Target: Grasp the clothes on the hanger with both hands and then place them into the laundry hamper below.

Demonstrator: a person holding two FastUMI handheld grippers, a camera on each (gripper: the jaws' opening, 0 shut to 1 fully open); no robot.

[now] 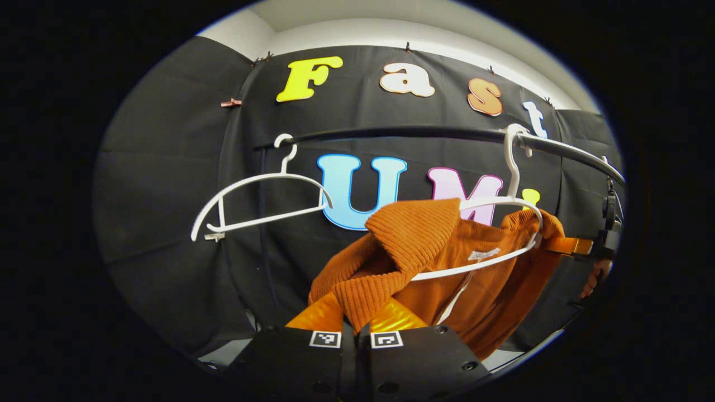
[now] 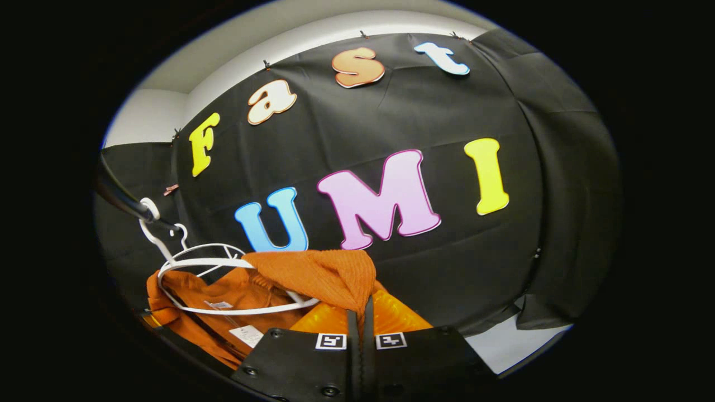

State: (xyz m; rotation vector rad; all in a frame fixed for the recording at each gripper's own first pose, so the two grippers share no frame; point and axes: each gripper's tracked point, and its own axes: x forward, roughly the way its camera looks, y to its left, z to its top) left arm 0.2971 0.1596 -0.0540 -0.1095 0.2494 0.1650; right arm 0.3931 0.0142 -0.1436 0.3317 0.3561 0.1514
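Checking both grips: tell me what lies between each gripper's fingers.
Orange sweater fabric. In the left gripper view a ribbed fold sits between the left gripper fingers; in the right gripper view another fold sits in the right gripper.

Sweater [image 1: 475, 279] lower part cut off; hand [image 1: 595, 279] at edge mostly hidden.

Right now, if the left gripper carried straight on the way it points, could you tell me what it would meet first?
The left gripper is already clamped on the rust-orange ribbed knit sweater; straight on lies more of that knit, then probably the white plastic hanger, though depth is unclear.
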